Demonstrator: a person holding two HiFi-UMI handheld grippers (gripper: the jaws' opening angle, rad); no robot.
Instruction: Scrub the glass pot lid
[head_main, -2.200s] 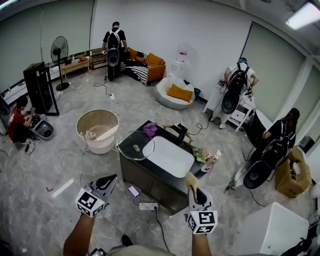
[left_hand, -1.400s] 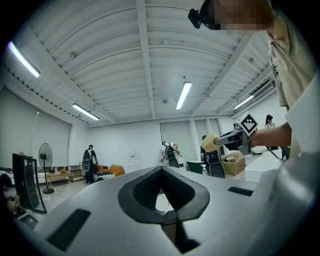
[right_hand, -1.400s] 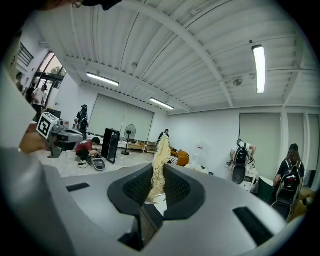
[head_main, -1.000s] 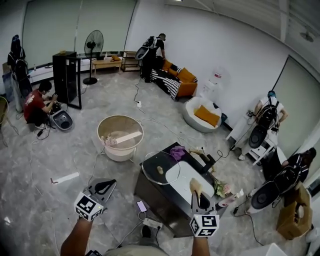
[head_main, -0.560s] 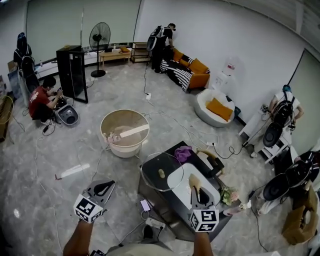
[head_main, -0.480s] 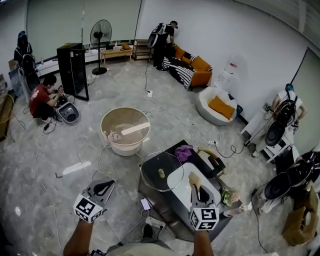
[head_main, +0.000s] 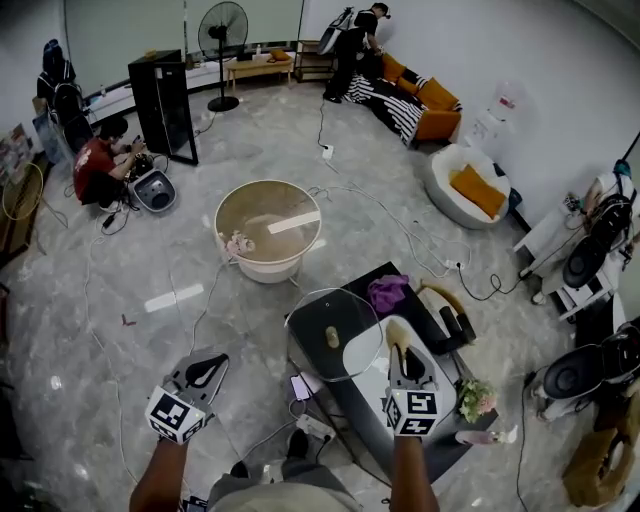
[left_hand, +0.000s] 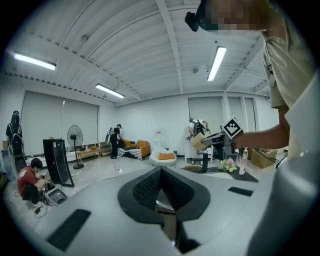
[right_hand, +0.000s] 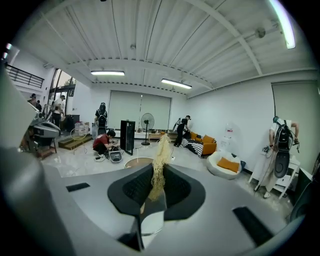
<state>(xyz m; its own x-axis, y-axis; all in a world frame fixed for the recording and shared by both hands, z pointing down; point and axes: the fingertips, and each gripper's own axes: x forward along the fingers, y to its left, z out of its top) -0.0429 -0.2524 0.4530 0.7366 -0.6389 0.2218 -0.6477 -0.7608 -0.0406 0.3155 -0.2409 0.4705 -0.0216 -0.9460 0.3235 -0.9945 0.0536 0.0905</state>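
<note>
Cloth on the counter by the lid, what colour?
Purple. The cloth shows best in the head view.

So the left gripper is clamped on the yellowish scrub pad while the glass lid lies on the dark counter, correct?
Not quite: it is the right gripper that is clamped on the yellowish scrub pad, as the right gripper view shows. The left gripper is shut on nothing. The glass lid does lie on the dark counter.
</note>
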